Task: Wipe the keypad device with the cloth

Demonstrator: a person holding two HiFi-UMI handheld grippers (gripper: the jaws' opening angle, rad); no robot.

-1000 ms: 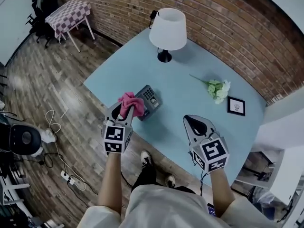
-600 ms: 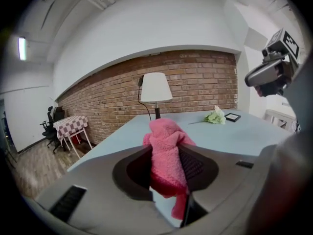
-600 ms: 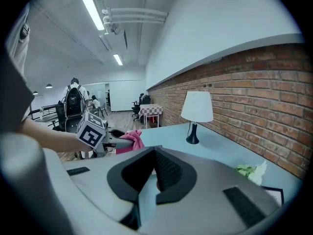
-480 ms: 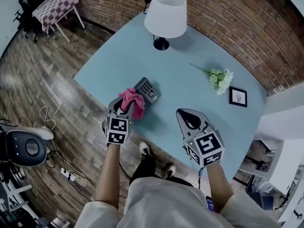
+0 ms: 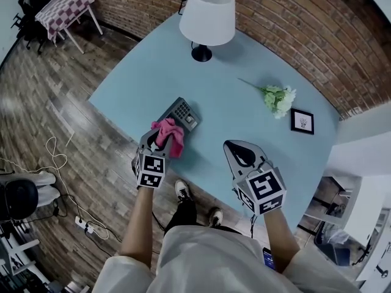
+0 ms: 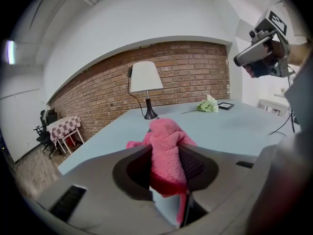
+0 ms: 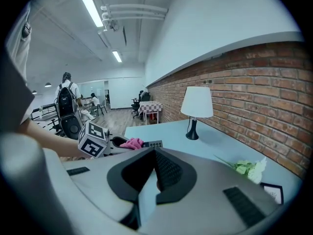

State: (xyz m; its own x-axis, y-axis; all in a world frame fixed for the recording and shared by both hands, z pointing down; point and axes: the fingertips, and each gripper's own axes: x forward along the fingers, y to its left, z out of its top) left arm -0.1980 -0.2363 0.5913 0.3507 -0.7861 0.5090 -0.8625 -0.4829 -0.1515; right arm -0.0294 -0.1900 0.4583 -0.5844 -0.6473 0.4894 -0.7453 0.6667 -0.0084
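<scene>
The cloth (image 5: pixel 168 134) is pink and fluffy, bunched into a lump and pinched between the jaws of the left gripper (image 5: pixel 164 141). It sits at the near end of the keypad device (image 5: pixel 181 112), a dark grey flat box with small keys, lying near the table's edge (image 5: pixel 116 118).

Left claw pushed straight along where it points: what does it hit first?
Likely the keypad device: the left claw, shut on the pink cloth, points straight at it in the head view. Height is unclear, so it might pass just above.
</scene>
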